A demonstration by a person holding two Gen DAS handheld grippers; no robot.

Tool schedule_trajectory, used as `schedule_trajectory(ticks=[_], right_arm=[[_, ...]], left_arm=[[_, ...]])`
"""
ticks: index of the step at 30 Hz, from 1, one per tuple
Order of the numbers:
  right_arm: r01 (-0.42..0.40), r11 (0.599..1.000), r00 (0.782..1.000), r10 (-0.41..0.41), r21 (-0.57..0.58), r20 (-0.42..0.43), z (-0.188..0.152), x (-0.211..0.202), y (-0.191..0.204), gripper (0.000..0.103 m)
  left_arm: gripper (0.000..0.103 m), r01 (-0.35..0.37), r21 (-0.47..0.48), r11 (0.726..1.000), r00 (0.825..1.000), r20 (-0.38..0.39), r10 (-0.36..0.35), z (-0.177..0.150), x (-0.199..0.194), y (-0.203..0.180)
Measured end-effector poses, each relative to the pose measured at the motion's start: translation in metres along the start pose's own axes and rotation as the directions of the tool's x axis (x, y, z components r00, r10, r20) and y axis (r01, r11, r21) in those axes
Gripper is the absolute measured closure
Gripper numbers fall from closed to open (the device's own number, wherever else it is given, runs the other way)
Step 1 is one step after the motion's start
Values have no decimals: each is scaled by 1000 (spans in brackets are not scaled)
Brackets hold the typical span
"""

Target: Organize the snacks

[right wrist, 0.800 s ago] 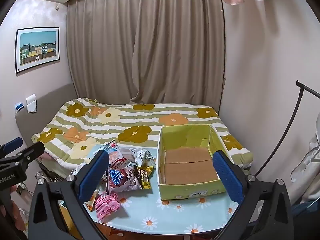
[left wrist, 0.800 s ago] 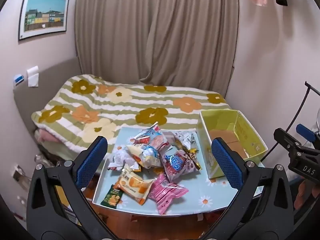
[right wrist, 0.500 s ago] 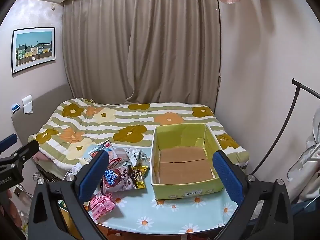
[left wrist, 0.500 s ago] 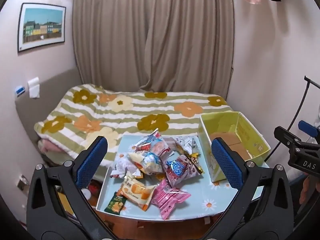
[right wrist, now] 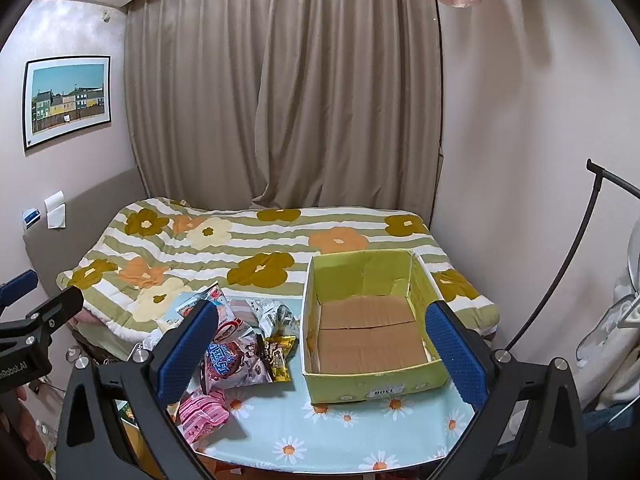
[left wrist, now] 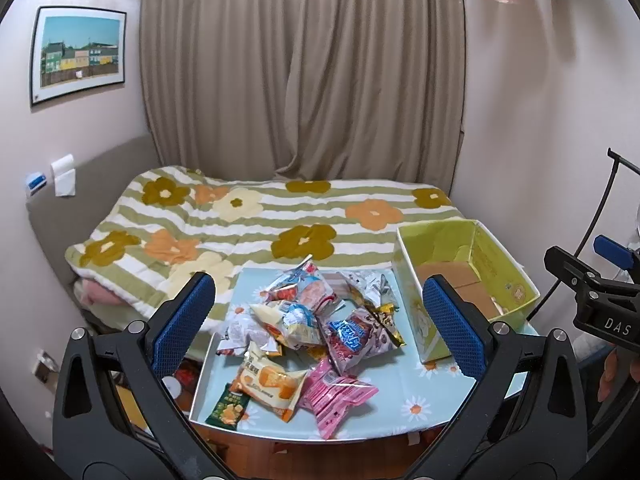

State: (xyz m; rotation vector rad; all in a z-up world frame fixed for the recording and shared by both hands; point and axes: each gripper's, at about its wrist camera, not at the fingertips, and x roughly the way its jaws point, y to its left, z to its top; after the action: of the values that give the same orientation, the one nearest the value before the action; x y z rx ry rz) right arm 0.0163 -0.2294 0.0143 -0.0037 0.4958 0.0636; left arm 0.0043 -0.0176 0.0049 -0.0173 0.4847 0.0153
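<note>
A heap of snack packets (left wrist: 316,320) lies on a light blue daisy-print table (left wrist: 400,420); it also shows in the right wrist view (right wrist: 240,352). A pink packet (left wrist: 336,394), an orange-yellow packet (left wrist: 268,384) and a small green packet (left wrist: 228,404) lie nearest. A yellow-green cardboard box (right wrist: 372,320) stands open and empty at the table's right; it also shows in the left wrist view (left wrist: 464,272). My left gripper (left wrist: 318,328) is open and empty, above the heap. My right gripper (right wrist: 320,356) is open and empty, before the box.
A bed with a flowered striped quilt (left wrist: 260,220) lies right behind the table. Beige curtains (right wrist: 280,100) hang behind it. A wall stands on the right with a black stand (right wrist: 568,264) leaning by it. The table's near edge (right wrist: 320,466) is just below my grippers.
Both views have lifted and drawn back a little, so the table and box sit lower and smaller. Both grippers stay open. Nothing on the table has moved.
</note>
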Motion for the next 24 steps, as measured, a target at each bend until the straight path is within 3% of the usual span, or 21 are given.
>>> schedule_trajectory(ticks=[24], right_arm=[[-5, 1000, 1000, 5, 1, -11, -2, 4, -1, 0]], left_arm=[[0, -8, -10, 1000, 1000, -17, 8, -1, 6, -4]])
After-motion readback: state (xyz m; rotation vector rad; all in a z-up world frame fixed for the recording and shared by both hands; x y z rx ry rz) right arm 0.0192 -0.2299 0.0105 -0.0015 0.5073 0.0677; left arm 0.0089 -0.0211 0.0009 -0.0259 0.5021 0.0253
